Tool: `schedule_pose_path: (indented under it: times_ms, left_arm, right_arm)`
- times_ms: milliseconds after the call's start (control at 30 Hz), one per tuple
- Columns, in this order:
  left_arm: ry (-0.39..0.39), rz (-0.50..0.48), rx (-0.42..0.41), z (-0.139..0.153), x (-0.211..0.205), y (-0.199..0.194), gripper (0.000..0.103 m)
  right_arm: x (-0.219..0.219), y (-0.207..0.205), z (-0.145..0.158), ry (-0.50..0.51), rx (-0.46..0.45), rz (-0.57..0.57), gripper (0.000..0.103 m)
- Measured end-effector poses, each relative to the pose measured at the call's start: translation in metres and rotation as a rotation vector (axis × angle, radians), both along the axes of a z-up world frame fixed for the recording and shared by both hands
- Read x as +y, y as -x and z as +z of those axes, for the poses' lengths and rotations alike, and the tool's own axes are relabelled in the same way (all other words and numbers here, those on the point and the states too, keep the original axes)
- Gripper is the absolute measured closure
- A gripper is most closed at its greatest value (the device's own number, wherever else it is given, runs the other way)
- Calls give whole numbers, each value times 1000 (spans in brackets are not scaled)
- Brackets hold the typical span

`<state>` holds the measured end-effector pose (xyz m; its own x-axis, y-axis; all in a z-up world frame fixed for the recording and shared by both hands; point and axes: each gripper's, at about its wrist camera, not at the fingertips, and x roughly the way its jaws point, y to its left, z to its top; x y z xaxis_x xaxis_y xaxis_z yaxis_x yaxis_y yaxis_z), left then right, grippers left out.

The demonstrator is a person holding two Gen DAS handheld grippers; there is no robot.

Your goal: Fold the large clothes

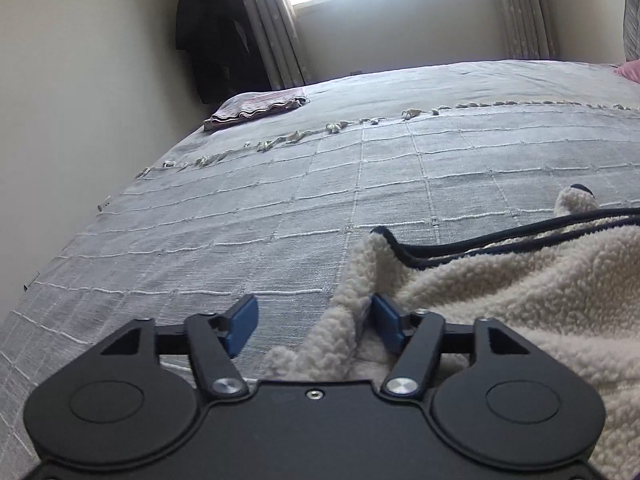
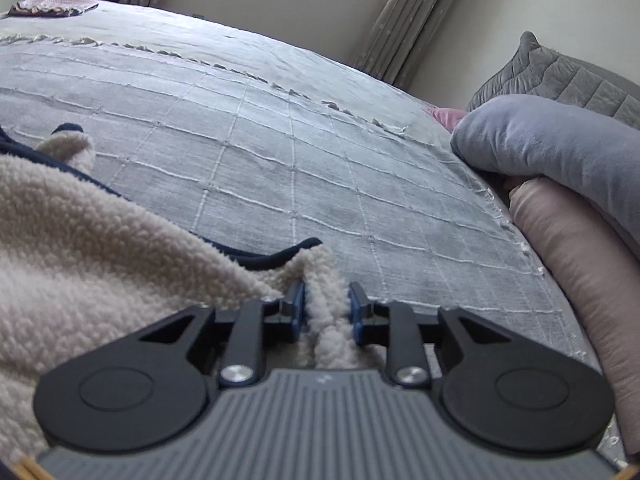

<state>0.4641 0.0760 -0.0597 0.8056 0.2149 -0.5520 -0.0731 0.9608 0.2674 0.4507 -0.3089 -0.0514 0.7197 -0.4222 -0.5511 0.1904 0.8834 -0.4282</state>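
- Where the left wrist view runs off its right and lower edges, the cream fleece garment (image 1: 500,300) is cut off, so its full shape and size cannot be made out; the black body of the tool hides whatever part of it lies lower down.
- The garment lies bunched on the grey checked bedspread (image 1: 260,208), its dark-trimmed edge curling up toward the middle of the bed.
- Far off by the wall sits a folded pink cloth (image 1: 256,110), and dark clothes (image 1: 218,36) hang beside the curtain, too shadowed to tell apart.
- The left gripper (image 1: 316,326) stands released, its jaws well apart: the right blue pad touches a ridge of fleece, the left pad is clear over bare bedspread, and nothing is pinched.
- In the right wrist view the same fleece garment (image 2: 80,232) fills the left side and is cut off by the frame's left edge.
- A grey-blue pillow (image 2: 560,152) and a pink one beneath it (image 2: 580,248) are clipped at the right; a quilted grey cushion behind them is only partly seen.
- The right gripper (image 2: 326,310) has its jaws narrowly parted around a fold of fleece; the left pad seems to rest against the fold while a sliver of gap shows at the right pad, so the fold sits between them loosely rather than clamped.
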Motion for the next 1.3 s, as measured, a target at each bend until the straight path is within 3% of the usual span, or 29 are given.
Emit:
schedule_pose_path:
  times_ms: [67, 100, 167, 300, 367, 467, 567, 633, 800, 933, 1100, 1200, 1267, 1300]
  left_arm:
    - [39, -2, 10, 18, 6, 18, 23]
    - [79, -14, 20, 26, 12, 29, 14]
    - [151, -53, 40, 38, 21, 55, 8]
    - [202, -111, 68, 57, 34, 111, 5]
    - [192, -125, 108, 64, 38, 137, 0]
    - [207, -172, 145, 70, 47, 173, 0]
    - [297, -171, 139, 73, 62, 205, 0]
    - [412, -153, 151, 69, 77, 217, 0]
    - [675, -32, 297, 40, 107, 219, 0]
    - [856, 7, 308, 15, 112, 221, 3]
    - [937, 39, 280, -8, 105, 210, 9]
    - [952, 47, 204, -13, 99, 205, 7]
    - [979, 74, 165, -14, 98, 203, 15]
    - [992, 92, 146, -15, 100, 204, 30]
  right_arm:
    - [-1, 16, 18, -27, -19, -10, 47]
    - [-5, 28, 28, -67, -29, -1, 26]
    - [-15, 55, 45, -179, -47, 40, 15]
    - [-36, 107, 64, -363, -12, 77, 11]
    - [-43, 131, 70, -393, 9, 78, 10]
    - [-53, 169, 76, -437, 25, 80, 6]
    - [-63, 201, 74, -514, 48, 85, 4]
    - [-68, 218, 70, -566, 63, 97, 3]
    - [-81, 241, 51, -752, 107, 55, 3]
    - [-94, 241, 30, -943, 125, 6, 3]
    - [-107, 227, 6, -1083, 91, -85, 1]
    - [-115, 219, -2, -1142, 25, -126, 0]
    - [-113, 214, -3, -1123, -10, -140, 2]
    - [-111, 210, -3, -1099, -22, -149, 5]
